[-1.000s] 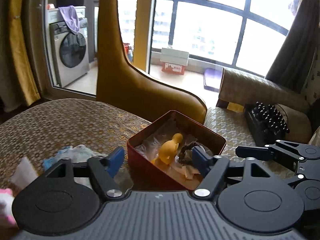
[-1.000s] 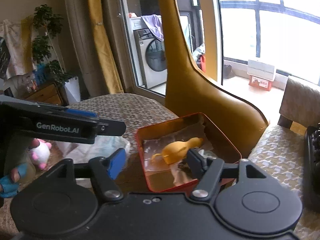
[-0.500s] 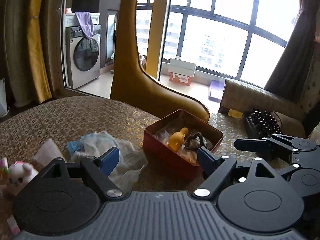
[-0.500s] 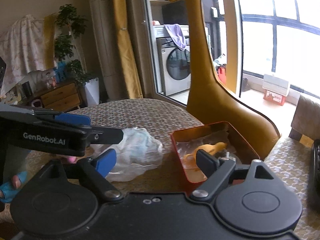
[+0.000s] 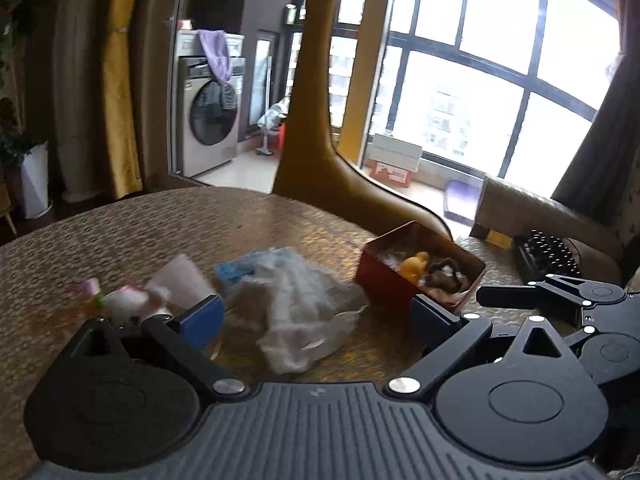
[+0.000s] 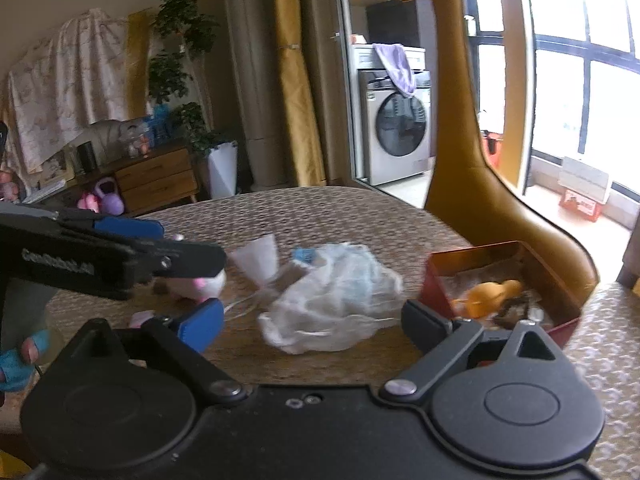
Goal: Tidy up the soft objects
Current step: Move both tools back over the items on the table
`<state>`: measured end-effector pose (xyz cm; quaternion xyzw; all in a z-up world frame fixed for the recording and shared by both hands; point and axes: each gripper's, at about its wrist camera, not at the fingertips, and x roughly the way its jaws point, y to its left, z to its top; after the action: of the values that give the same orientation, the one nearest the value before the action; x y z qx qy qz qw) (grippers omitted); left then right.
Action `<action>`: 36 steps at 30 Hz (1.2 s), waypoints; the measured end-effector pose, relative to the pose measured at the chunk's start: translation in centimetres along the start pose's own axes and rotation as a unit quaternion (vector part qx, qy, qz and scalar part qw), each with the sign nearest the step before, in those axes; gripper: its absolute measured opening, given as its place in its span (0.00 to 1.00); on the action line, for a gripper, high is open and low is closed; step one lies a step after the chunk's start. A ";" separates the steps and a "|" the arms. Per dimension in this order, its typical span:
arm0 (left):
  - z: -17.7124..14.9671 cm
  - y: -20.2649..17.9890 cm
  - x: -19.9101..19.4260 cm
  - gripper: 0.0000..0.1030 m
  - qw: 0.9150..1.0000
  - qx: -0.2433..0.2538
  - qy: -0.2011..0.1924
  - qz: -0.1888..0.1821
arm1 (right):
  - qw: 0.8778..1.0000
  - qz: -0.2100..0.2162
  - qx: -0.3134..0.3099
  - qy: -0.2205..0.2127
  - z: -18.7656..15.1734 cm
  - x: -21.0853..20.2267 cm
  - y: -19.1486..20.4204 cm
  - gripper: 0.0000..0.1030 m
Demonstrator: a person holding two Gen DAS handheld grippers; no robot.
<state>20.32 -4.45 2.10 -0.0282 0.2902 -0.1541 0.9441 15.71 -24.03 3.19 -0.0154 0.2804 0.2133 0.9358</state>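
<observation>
Right wrist view: a crumpled plastic bag [image 6: 332, 300] lies mid-tabletop beside the red tin [image 6: 560, 280] holding a yellow duck toy [image 6: 486, 294], with both the right gripper [image 6: 312, 320] and left gripper [image 5: 316, 316] just spread wide, nothing between their jaws.

Blurred, covered and cropped parts of the table scene

The pink plush toy [image 6: 200, 286] is largely covered by the left gripper's finger in the right wrist view, and smeared by blur just ahead of the left gripper [image 5: 316, 312]; the dark item [image 5: 444, 274] beside the orange toy [image 5: 416, 264] in the red box [image 5: 384, 280] is too small to identify; the right gripper [image 5: 560, 300] is cut by the frame edge.
</observation>
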 end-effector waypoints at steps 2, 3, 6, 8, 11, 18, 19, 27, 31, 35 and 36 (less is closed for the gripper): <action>-0.6 1.4 -0.5 0.97 1.000 -0.001 0.004 0.008 | 1.000 0.009 -0.001 0.002 0.0 0.7 0.9 0.93; -0.9 2.1 -0.7 0.98 1.000 -0.001 0.006 0.013 | 1.000 0.011 -0.002 0.004 0.0 1.1 1.2 0.93; -2.2 4.3 -1.2 0.98 1.000 0.004 0.012 0.027 | 1.000 0.014 0.003 0.009 -0.1 2.2 2.2 0.93; -3.1 5.8 -1.4 0.97 0.999 -0.002 0.016 0.033 | 1.000 0.014 0.006 0.013 -0.1 3.0 2.4 0.93; -4.3 8.2 -1.6 0.98 0.999 -0.021 0.019 0.042 | 1.000 0.015 0.012 0.019 -0.2 4.2 2.5 0.93; -7.0 12.3 -0.8 0.98 0.995 -0.072 0.023 0.071 | 0.999 0.008 0.007 0.036 -0.2 7.3 3.1 0.93; -7.3 12.7 -0.6 0.98 0.994 -0.074 0.024 0.076 | 0.999 0.004 0.005 0.038 -0.2 7.9 3.1 0.93; -10.1 15.1 1.8 0.98 0.987 -0.095 0.041 0.123 | 0.998 -0.009 0.022 0.060 0.1 12.2 3.1 0.93; -11.2 16.2 3.4 0.97 0.981 -0.106 0.049 0.156 | 0.997 -0.018 0.019 0.068 -0.1 14.0 3.3 0.93; -11.9 17.1 4.6 0.97 0.974 -0.119 0.053 0.186 | 0.996 -0.027 0.018 0.080 -0.4 15.6 3.4 0.93; -12.0 17.3 4.9 0.97 0.972 -0.122 0.055 0.194 | 0.996 -0.028 0.018 0.084 -0.4 15.9 3.4 0.92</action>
<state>22.18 10.90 -12.95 -0.0776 0.3578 0.0668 0.9282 26.06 -14.77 -5.33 -0.0246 0.3609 0.1800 0.9147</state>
